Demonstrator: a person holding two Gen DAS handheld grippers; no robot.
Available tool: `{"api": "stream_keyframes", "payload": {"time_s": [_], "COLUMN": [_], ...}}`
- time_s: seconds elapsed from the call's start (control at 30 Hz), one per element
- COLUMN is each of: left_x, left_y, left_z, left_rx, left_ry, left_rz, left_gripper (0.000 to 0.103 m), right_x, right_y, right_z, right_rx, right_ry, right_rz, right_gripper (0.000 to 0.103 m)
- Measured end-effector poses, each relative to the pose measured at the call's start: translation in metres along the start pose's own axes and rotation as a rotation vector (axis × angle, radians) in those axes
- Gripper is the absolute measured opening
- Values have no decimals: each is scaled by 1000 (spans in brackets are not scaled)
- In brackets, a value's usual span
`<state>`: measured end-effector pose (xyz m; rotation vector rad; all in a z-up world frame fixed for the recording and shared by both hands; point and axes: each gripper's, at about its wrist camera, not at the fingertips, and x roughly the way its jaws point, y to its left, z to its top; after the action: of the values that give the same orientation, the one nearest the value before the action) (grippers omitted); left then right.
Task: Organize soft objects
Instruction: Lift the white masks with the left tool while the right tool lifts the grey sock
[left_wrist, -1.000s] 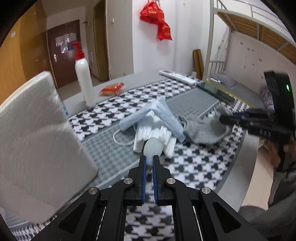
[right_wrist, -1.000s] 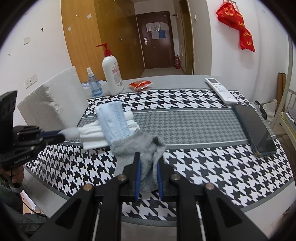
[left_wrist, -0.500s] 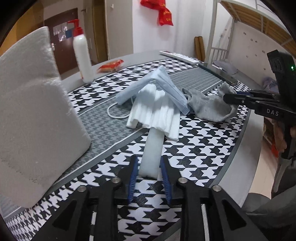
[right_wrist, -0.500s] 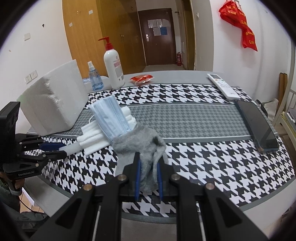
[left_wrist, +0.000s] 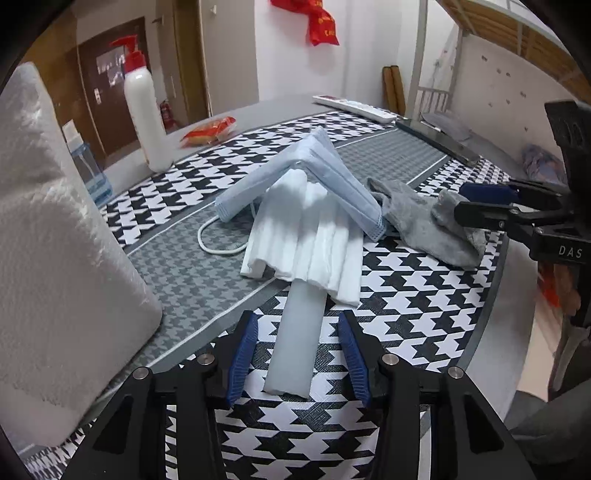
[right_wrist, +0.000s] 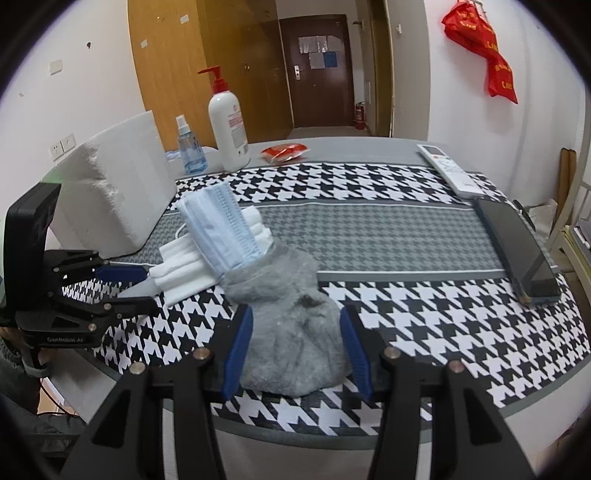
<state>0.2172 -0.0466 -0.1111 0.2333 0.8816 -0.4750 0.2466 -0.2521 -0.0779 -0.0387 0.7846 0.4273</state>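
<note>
Left wrist view: the left gripper is letting go, jaws opening around the white foam strip lying on the tabletop at the near edge; next it likely backs off. The other gripper reads "DAS".

Right wrist view: the right gripper is releasing too, jaws opening beside the grey sock; the opposite tool's label is too blurred to read.

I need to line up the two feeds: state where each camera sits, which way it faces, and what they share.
Left wrist: on the left gripper, looking along opening jaws astride the white foam strip; right gripper at right.
Right wrist: on the right gripper, jaws opening beside the grey sock; door beyond.
Shared: sock, blue face mask, pump bottle.
</note>
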Motion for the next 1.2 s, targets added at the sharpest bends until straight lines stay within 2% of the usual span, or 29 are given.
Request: {"api": "stream_keyframes", "payload": {"time_s": [0.03,0.13,0.2,0.33,0.73,0.8,0.87,0.9,1.03,1.2], "left_x": [-1,-1,-2,-7,-37,-44,-50,-53,-57,-65], "left_y": [-1,-5,-5,-3,11,11,11,10,9,9], "left_z": [0,0,0,-3,-20,-21,-21,-21,-20,-15], "left_rx": [5,22,20,16,-46,-48,-57,-55,-57,-66], "left_ry": [0,2,0,-18,-74,-91,-108,-116,-130,-164], "left_rz": [-9,-7,10,10,55,54,54,50,55,42], "left_gripper": [37,28,23,19,18,18,18,18,18,18], "right_x": [1,5,7,13,29,30,29,28,26,17], "right_y": [0,1,4,8,20,23,24,24,24,18], "right_z": [0,1,1,1,-3,-3,-3,-3,-4,-2], "right_rx": [-1,-9,-21,-38,-107,-118,-127,-125,-131,-77], "right_ry": [2,10,14,31,81,82,82,83,82,52], "right_rz": [1,-4,6,9,-50,-52,-61,-58,-60,-30], "right_gripper": [54,61,61,62,61,51,35,31,21,20]}}
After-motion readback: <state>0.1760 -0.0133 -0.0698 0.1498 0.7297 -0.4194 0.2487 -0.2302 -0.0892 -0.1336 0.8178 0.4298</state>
